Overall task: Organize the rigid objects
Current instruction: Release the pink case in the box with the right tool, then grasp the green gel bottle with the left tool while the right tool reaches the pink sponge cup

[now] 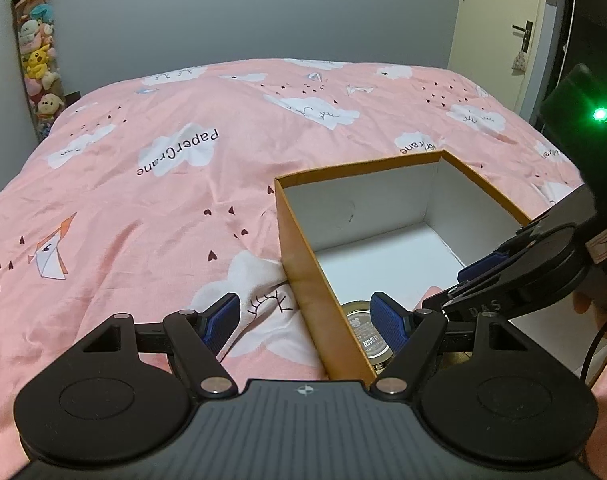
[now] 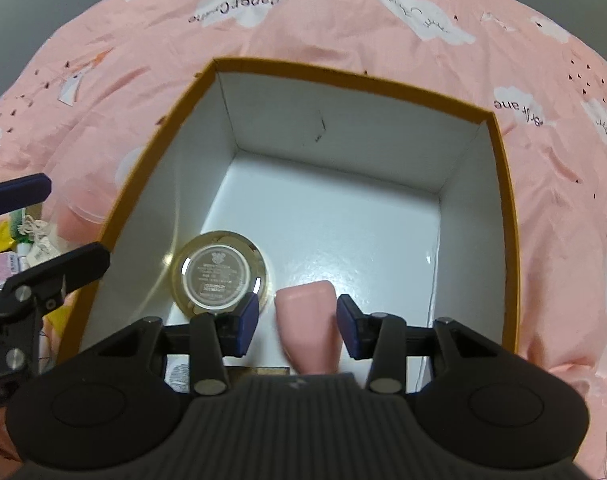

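where the right wrist view runs out at its left edge, a heap of small packets [image 2: 11,248] in yellow, green and pink lies on the pink cloud-print bedcover [image 2: 103,60], too cut off and blurred to name. just right of it stands the open mustard-yellow cardboard box with a white inside [image 2: 503,184]. only this view shows the whole round gold-rimmed tin with a silver printed face [image 2: 217,274] flat on the box floor near its left wall, and the pale pink smooth-ended object [image 2: 307,328] beside it, its near end hidden by the gripper body. the left wrist view shows just a slice of the tin [image 1: 363,332] behind the box wall [image 1: 323,312]. the left gripper [image 1: 309,320] straddles that wall, jaws wide apart, holding nothing. the right gripper [image 2: 297,328] points down into the box, jaws apart either side of the pink object; whether the pads touch it is unclear.
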